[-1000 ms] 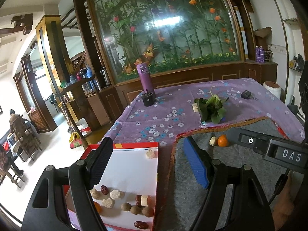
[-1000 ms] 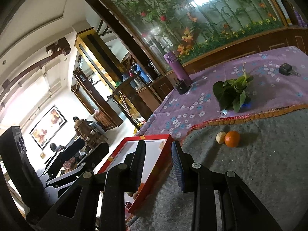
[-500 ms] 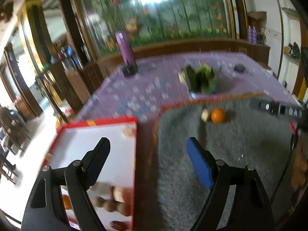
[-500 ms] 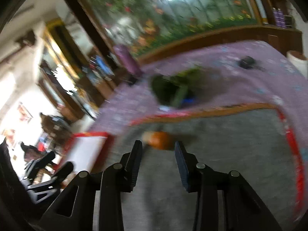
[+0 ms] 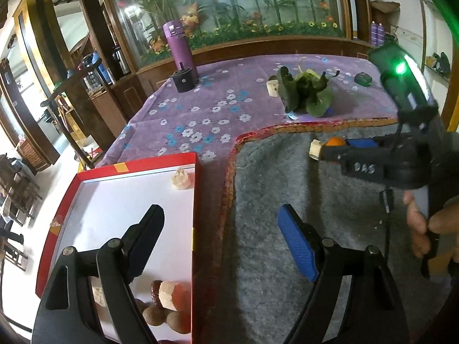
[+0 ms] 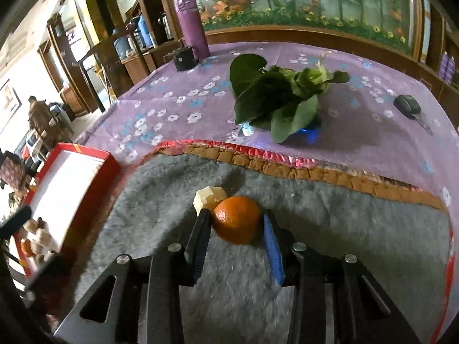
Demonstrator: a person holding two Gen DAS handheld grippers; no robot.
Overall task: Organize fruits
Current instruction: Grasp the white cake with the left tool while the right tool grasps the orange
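Observation:
An orange lies on the grey mat with a pale cut chunk touching its far left side. My right gripper straddles the orange, one finger on each side, the pads close to its skin but not squeezing it; it is open. In the left wrist view the orange and chunk show just past the right gripper's tip. My left gripper hangs wide open and empty over the right rim of the red tray, which holds brown round fruits and pale chunks.
On the purple flowered cloth lie leafy greens, a purple flask, a black cup, a car key and another pale chunk. A hand grips the right tool's handle. The mat's red-and-tan border curves behind the orange.
My right gripper swung right from beside the tray, dropped onto the mat and widened around the orange. My left gripper sank and tilted down over the tray's edge, jaws slightly wider.

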